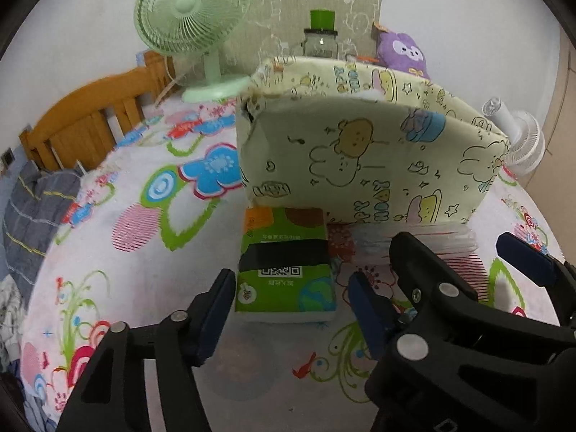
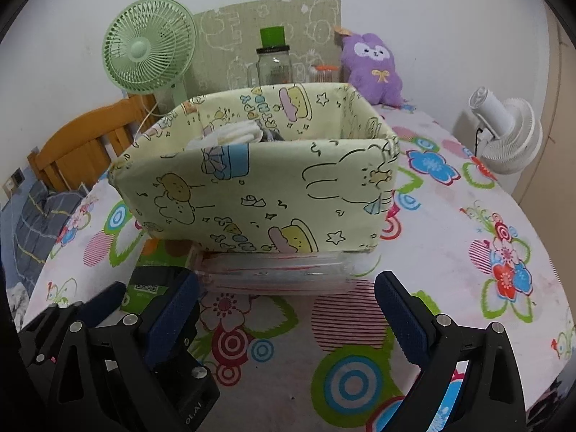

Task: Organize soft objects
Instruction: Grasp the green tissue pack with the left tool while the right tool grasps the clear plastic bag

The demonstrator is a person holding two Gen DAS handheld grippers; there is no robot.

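On the bed [image 2: 450, 216], over its flower-print sheet, we list the following.

Item one: a pale yellow fabric box [image 2: 259, 194] with cartoon animals, standing upright mid-bed. We see white and dark soft things [image 2: 234, 133] lying inside it, near its left end.

Item two: a green tissue pack [image 1: 284, 277] with a black band and a printed code, flat on the sheet just before the box's left front corner, its far end reaching under or against the box base; which, we cannot tell.

Item three: a clear packet with red stripes [image 2: 273, 273], flat along the foot of the box front, touching or tucked under it.

Item four: our left tool [image 1: 288, 309], pointing down at the tissue pack. Its blue pads stand either side of the pack's near end with a gap on each side, not pressing, so nothing is held.

Item five: our right tool [image 2: 288, 306], jaws wide, empty, aimed at the striped packet and short of it. It sits close beside the left tool.

Background stock: a green desk fan [image 2: 149, 46], a glass jar [image 2: 273, 66] with a green cylinder behind it, a purple plush toy [image 2: 370, 68], a white fan [image 2: 504, 133], a wooden headboard [image 2: 82, 136] at left.
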